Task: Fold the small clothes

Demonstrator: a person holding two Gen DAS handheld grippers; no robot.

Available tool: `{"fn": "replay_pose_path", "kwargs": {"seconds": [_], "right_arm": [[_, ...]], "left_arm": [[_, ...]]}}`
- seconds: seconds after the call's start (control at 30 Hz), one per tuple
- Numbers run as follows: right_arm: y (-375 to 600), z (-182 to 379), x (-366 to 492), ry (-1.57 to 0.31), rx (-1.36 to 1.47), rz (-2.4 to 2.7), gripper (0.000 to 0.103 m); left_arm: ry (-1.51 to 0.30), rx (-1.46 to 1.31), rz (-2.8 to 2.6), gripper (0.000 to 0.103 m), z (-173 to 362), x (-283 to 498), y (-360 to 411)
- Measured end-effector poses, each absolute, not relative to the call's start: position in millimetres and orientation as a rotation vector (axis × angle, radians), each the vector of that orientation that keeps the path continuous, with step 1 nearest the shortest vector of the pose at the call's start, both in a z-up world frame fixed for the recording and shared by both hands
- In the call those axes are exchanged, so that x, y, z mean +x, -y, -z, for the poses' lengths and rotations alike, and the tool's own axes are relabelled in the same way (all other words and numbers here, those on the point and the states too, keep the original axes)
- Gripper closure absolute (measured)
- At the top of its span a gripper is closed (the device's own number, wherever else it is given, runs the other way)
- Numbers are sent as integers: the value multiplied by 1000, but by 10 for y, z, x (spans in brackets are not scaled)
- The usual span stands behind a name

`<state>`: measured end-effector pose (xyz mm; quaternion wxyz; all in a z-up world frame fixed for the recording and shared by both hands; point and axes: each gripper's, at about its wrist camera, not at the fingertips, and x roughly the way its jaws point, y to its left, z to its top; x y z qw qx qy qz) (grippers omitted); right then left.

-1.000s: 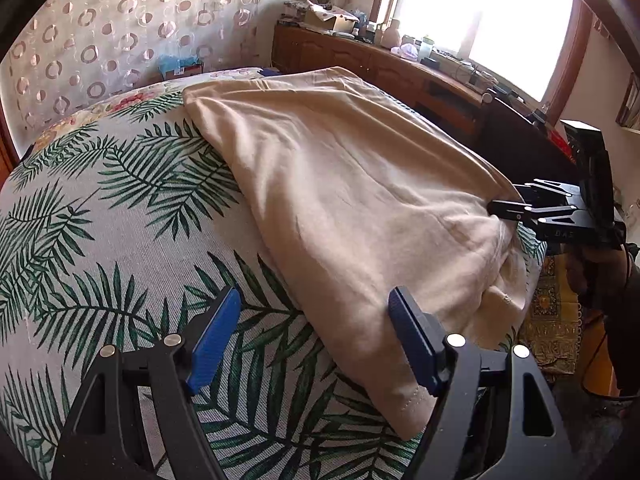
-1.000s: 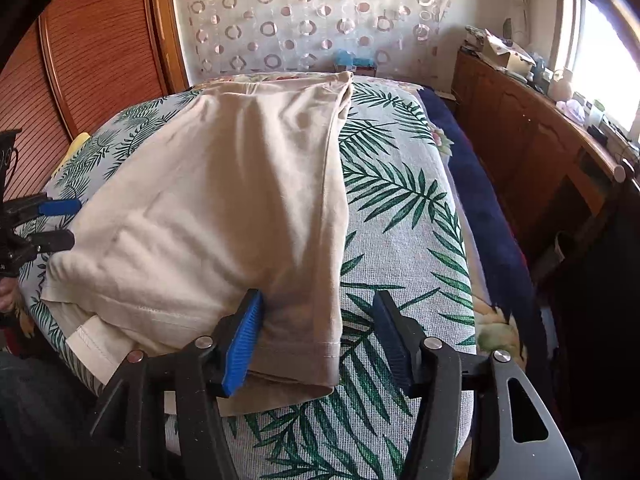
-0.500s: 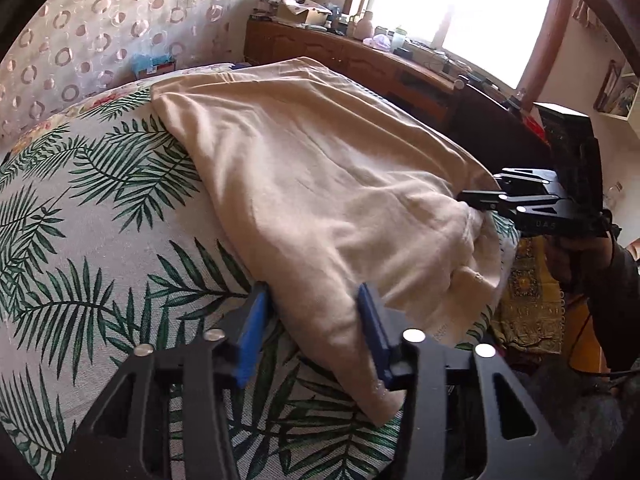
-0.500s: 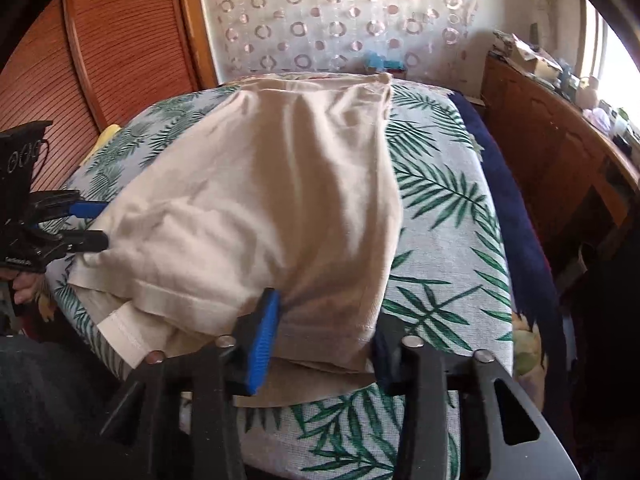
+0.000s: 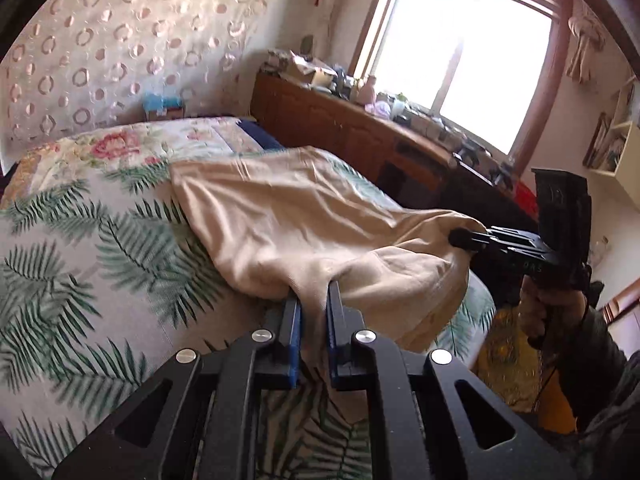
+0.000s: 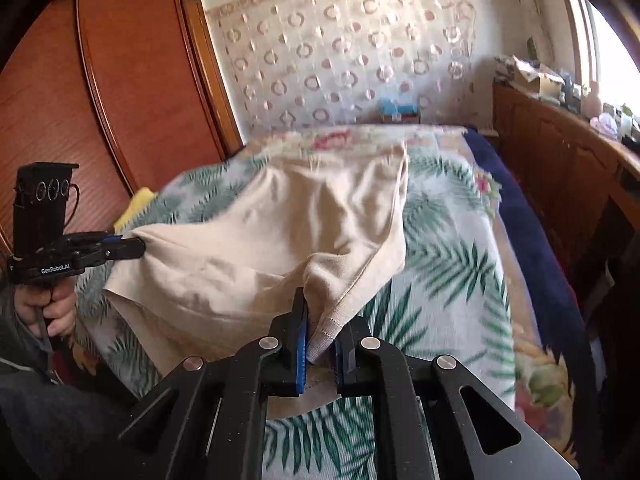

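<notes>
On the bed (image 5: 60,280), left gripper (image 5: 314,312) and right gripper (image 6: 320,320) have just closed, pinching the now-lifted beige garment (image 5: 288,216).

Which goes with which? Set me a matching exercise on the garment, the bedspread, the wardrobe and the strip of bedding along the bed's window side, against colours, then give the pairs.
Things:
1. garment
2. bedspread
3. wardrobe
4. strip of bedding

Colours:
A. navy blue
B. beige
C. reddish-brown wood
D. white with green palm fronds

Pairs: 1-B, 2-D, 3-C, 4-A
</notes>
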<state>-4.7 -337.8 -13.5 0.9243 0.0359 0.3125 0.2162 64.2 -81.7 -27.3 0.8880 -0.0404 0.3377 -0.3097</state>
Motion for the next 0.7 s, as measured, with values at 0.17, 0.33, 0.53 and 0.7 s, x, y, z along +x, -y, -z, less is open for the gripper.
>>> {"fn": "replay_pose_path", "kwargs": {"seconds": [0.17,0.33,0.53,0.7], "right_arm": [[3299,-150,384,-559,34,-437,93],[3189,-233,985,-541,19,-417,93],[2960,-88,1649,-580,-11,-411,93],[2848,-34,2007,-617,-38,-403,93]], "left_arm": [[-656,-83,599,92,82,1044,762],[-645,-84,552,92,5,1540,748],[-683,-98,516,92,98,2085,728],[-720,-71,499,92,278,2412,774]]}}
